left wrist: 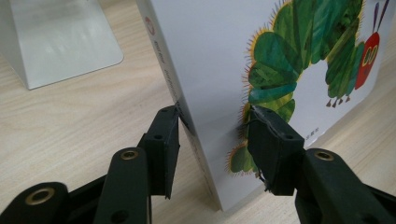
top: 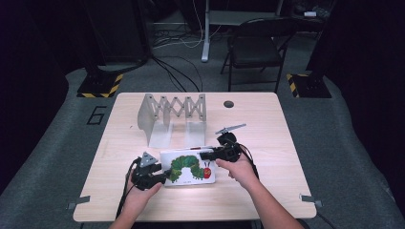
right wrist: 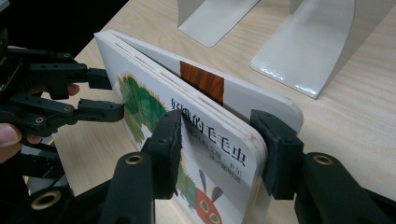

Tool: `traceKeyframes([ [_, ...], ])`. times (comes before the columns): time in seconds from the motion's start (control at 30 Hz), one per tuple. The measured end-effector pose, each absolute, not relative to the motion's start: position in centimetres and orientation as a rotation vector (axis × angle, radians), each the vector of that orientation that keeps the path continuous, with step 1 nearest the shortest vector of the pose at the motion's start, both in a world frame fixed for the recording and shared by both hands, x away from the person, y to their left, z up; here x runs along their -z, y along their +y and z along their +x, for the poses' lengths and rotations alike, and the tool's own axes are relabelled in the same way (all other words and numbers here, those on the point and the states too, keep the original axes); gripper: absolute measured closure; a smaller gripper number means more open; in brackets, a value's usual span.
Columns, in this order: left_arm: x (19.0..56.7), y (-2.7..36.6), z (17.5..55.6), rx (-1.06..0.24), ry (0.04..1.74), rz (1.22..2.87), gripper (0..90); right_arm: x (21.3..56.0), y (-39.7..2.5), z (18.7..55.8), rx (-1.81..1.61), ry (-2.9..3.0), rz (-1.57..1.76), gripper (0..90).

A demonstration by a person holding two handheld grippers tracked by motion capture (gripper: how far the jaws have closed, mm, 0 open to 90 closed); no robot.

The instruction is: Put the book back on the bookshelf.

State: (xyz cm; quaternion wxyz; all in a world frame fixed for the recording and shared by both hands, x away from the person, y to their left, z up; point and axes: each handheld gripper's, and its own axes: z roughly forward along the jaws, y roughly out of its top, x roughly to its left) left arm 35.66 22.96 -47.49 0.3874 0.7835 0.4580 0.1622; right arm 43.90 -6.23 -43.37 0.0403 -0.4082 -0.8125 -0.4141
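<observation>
A white board book (top: 188, 167) with a green caterpillar on its cover sits at the front middle of the table (top: 258, 129), raised off the wood and tilted. My left gripper (top: 160, 177) is shut on its lower left corner. In the left gripper view the jaws clamp the book (left wrist: 210, 60) at the spine, one behind it and one on the cover. My right gripper (top: 206, 155) is shut on the upper right edge. In the right gripper view its jaws squeeze the thick pages (right wrist: 205, 135), and the back leaf gapes a little. The left gripper (right wrist: 106, 95) shows at the book's far end.
A pale accordion-style book rack (top: 172, 112) stands at the back middle of the table, its flat feet (right wrist: 317, 51) pointing toward me close behind the book. A round cable hole (top: 229, 103) lies at the back right. A folding chair (top: 258, 47) stands beyond the table.
</observation>
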Motion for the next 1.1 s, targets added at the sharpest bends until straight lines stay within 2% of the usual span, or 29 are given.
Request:
traceKeyframes([
  [0.4,47.0,23.0,35.0,-0.469,1.146,2.010,56.1,42.4,-5.4,43.1,1.232,-2.567,-1.197,50.2],
  [0.6,46.8,23.0,34.6,-0.456,1.129,2.029,56.0,42.0,-5.4,42.9,1.181,-2.583,-1.173,49.1],
  [1.1,46.5,23.1,33.6,-0.411,1.068,2.074,50.0,41.3,-6.0,41.6,1.173,-2.667,-1.152,42.4],
])
